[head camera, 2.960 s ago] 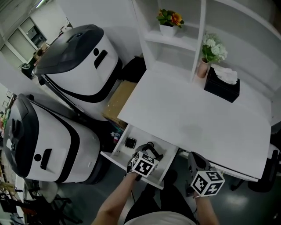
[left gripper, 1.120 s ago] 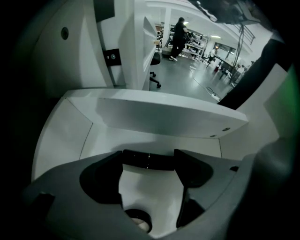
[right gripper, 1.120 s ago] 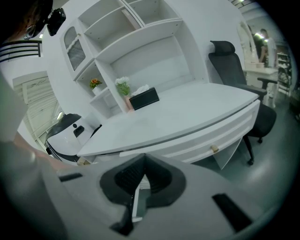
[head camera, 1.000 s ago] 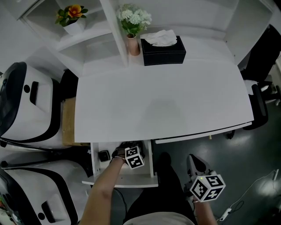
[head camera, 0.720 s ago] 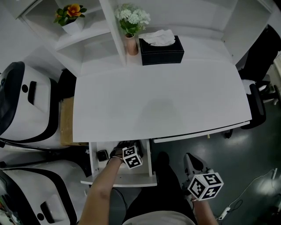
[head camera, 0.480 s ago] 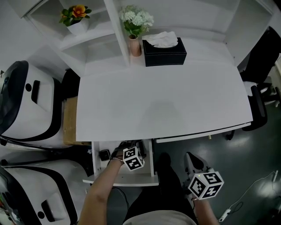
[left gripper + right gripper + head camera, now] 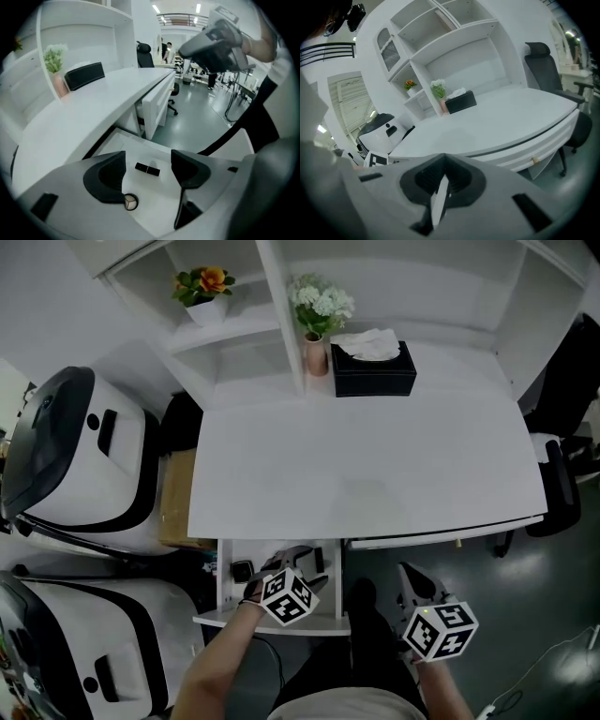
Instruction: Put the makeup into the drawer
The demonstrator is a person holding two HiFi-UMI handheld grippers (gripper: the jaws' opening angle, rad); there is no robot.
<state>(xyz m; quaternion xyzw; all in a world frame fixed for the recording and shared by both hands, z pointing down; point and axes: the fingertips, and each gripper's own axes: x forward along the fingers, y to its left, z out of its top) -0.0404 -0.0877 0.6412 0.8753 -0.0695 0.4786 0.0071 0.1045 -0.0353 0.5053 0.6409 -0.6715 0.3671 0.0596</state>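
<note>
Two changes are noted: the left gripper [image 7: 148, 157] has been lifted out of the drawer [image 7: 272, 619], and its wide, empty jaws have just been narrowed slightly. The makeup [image 7: 147, 168] is left on the drawer floor, so placement is judged done. The right gripper [image 7: 440, 185] is closed and empty.

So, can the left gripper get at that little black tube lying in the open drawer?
Probably yes. The left gripper hangs over the open drawer, jaws apart though they have just closed a little, nothing gripped. The black tube lies bare straight ahead, with the round compact clear of it.
</note>
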